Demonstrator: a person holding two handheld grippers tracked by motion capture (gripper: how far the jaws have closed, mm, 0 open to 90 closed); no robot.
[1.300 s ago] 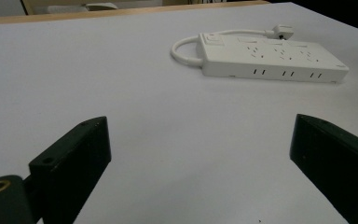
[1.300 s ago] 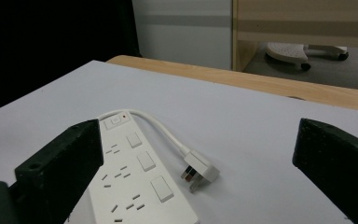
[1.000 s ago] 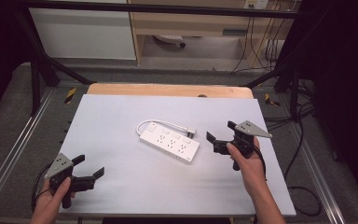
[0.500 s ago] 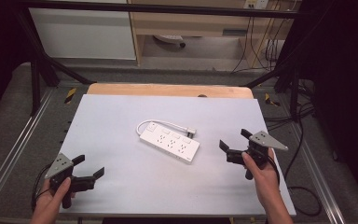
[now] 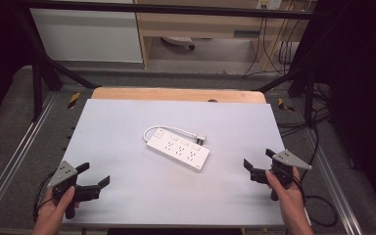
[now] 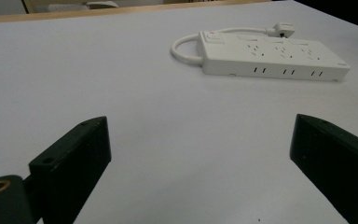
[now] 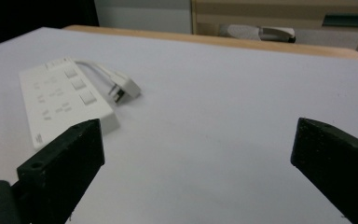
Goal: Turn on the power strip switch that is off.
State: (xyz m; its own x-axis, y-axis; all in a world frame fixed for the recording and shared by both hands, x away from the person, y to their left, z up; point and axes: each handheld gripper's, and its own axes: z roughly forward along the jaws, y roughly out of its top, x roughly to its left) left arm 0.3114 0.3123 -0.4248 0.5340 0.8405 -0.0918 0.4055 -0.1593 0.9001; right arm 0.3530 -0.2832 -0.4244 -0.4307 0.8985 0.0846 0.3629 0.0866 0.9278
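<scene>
A white power strip [image 5: 178, 151] lies flat at the middle of the white table [image 5: 127, 122], its short cable looping back to a plug [image 5: 201, 137]. The strip [image 6: 272, 58] sits far ahead of my left gripper's jaws; the strip [image 7: 63, 100] lies to the left in the right gripper view, plug [image 7: 126, 88] beside it. My left gripper [image 5: 94, 175] rests open near the front left corner, nothing between its jaws. My right gripper [image 5: 257, 162] is open near the right edge, held in a hand, apart from the strip.
A wooden board edge [image 5: 176, 94] runs along the table's far side. Metal rails [image 5: 10, 166] flank the table on grey floor. Cables [image 5: 318, 205] trail off the right side. Bare table surface surrounds the strip.
My right gripper has drawn back from beside the power strip toward the front right edge of the table. The left gripper and the strip have stayed put.
</scene>
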